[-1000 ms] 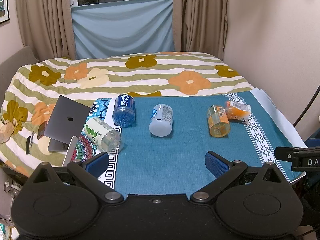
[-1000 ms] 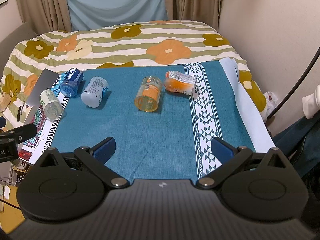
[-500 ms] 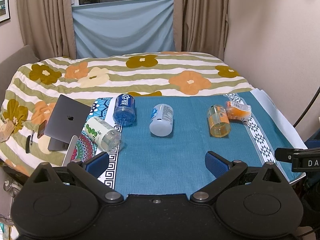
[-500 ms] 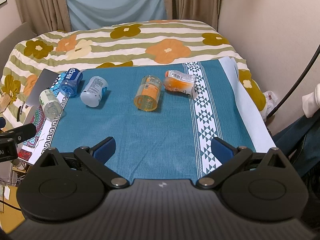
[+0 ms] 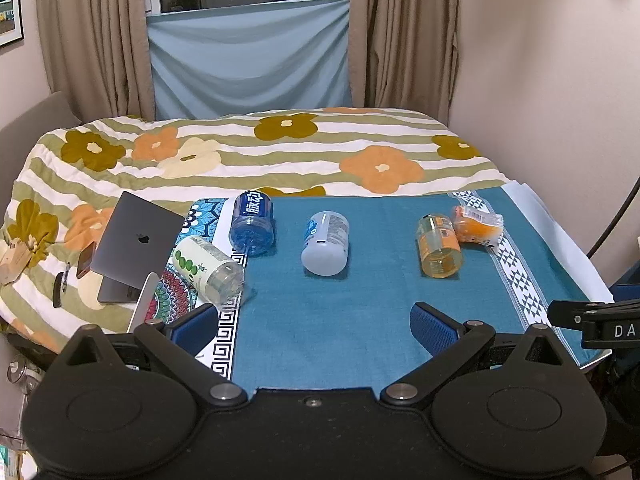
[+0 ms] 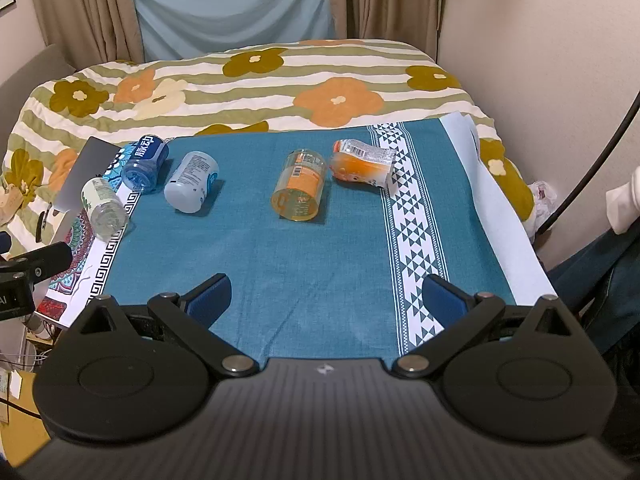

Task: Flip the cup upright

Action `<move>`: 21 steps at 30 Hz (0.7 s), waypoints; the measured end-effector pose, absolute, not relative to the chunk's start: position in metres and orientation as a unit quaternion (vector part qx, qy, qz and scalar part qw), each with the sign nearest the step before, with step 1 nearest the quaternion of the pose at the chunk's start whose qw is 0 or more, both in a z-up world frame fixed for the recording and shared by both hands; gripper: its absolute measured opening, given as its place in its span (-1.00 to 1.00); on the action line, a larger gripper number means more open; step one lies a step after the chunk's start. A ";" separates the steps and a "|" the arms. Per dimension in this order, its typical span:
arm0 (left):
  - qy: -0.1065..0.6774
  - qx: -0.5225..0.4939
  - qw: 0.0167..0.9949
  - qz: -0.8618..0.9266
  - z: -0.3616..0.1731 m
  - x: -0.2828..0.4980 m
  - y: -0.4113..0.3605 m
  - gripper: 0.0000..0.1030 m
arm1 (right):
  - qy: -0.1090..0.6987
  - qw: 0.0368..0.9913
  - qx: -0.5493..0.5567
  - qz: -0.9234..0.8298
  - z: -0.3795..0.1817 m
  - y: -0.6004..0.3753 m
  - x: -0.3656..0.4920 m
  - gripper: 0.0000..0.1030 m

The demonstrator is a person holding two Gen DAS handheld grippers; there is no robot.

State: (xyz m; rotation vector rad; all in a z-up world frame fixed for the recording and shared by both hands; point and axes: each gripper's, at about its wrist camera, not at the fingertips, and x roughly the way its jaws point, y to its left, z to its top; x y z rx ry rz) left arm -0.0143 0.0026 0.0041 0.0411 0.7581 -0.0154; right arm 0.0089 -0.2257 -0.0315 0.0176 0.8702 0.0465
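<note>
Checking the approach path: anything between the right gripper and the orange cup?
No: in the right wrist view only bare teal cloth separates the right gripper from the orange cup.

your left gripper (image 5: 314,322) is matte black, with blue ribbed pads (image 5: 430,326), silver pivot screws and round embossed discs low in frame. your right gripper (image 6: 326,298) matches it, with a finely ribbed grey centre plate at the bottom.

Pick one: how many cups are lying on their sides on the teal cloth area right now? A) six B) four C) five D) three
C: five lie tipped over: the green-dotted clear cup, the blue cup, the white cup, the orange cup and the crumpled orange cup; none stands upright.
</note>
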 end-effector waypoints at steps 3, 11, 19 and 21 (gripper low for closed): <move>0.370 0.020 0.929 -0.008 0.004 -0.015 0.003 1.00 | 0.421 0.907 0.008 0.023 -0.032 -0.225 0.008 1.00; 0.371 0.019 0.928 -0.007 0.003 -0.016 0.004 1.00 | 0.421 0.907 0.009 0.022 -0.031 -0.225 0.007 1.00; 0.373 0.018 0.927 -0.004 0.002 -0.015 0.006 1.00 | 0.422 0.906 0.011 0.024 -0.031 -0.225 0.007 1.00; 0.375 0.018 0.927 -0.001 0.002 -0.013 0.008 1.00 | 0.422 0.906 0.011 0.024 -0.030 -0.224 0.008 1.00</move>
